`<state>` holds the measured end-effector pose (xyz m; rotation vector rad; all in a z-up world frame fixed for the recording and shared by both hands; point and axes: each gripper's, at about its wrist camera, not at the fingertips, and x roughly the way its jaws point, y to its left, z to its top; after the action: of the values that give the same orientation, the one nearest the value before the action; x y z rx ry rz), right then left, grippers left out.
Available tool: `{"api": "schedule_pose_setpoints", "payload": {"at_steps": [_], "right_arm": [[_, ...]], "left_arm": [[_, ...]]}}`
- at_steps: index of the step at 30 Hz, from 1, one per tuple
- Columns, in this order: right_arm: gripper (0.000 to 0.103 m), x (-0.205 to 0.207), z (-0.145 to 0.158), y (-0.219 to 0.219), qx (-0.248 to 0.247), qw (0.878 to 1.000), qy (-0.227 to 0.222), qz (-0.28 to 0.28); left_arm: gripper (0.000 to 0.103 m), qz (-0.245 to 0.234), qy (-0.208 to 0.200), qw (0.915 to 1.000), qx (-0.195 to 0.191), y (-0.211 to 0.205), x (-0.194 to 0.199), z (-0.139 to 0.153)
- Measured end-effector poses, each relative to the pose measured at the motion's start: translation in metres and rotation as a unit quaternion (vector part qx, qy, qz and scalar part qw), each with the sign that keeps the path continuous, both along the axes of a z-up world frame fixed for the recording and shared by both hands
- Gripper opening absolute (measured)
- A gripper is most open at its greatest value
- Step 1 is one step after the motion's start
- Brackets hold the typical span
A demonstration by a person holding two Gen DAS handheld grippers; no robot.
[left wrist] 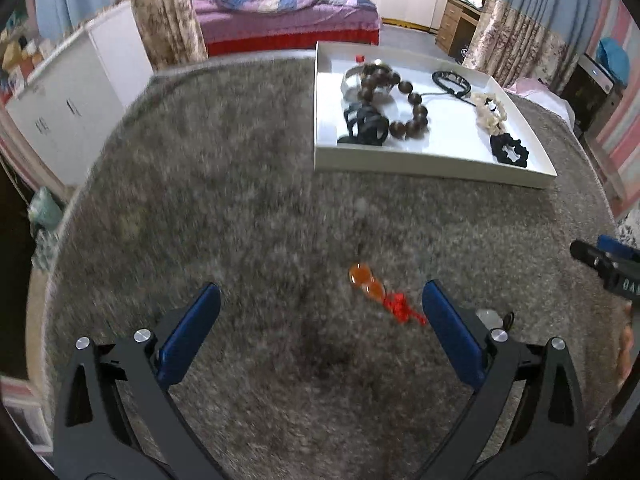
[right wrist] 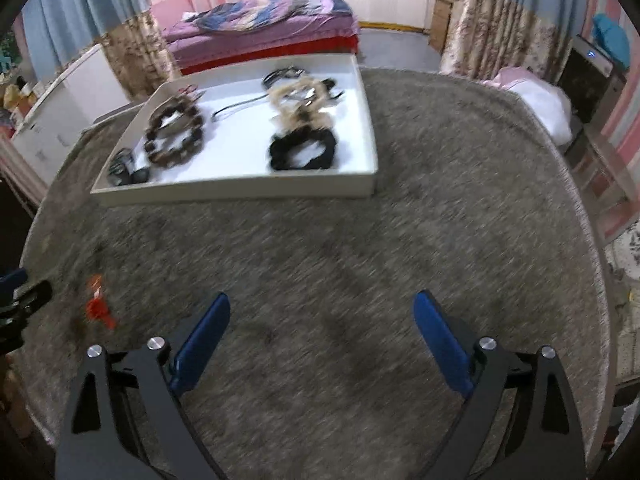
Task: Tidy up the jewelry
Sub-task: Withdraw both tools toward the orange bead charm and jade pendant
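Note:
A white tray (left wrist: 400, 160) on the grey fluffy table cover holds a brown bead bracelet (left wrist: 404, 100), a black hair claw (left wrist: 366, 124), a cream scrunchie (left wrist: 490, 110), a black scrunchie (left wrist: 510, 151) and a black cord bracelet (left wrist: 450, 80). An orange bead charm with a red tassel (left wrist: 380, 294) lies on the cover, just ahead of my left gripper (left wrist: 320, 304), which is open and empty. A small pale bead (left wrist: 489, 317) peeks out behind its right finger. My right gripper (right wrist: 322, 312) is open and empty over bare cover; the tray (right wrist: 240, 192) lies ahead of it and the orange charm (right wrist: 98, 304) far left.
The round table cover's edge (right wrist: 592, 240) curves at the right. A white cabinet (left wrist: 64, 96) stands left, a bed (left wrist: 280, 12) behind, and a wooden desk (left wrist: 456, 24) at back right. The other gripper's tip (left wrist: 600, 264) shows at the left view's right edge.

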<state>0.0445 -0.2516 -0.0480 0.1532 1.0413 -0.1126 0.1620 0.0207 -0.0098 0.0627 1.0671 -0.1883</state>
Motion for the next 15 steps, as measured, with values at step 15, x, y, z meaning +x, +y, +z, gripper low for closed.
{"api": "schedule_pose_setpoints", "payload": {"at_steps": [15], "right_arm": [[0.092, -0.005, -0.026, 0.046, 0.027, 0.992, 0.097, 0.072]], "left_arm": [[0.1, -0.042, 0.051, 0.9972, 0.035, -0.024, -0.005, -0.02]]}}
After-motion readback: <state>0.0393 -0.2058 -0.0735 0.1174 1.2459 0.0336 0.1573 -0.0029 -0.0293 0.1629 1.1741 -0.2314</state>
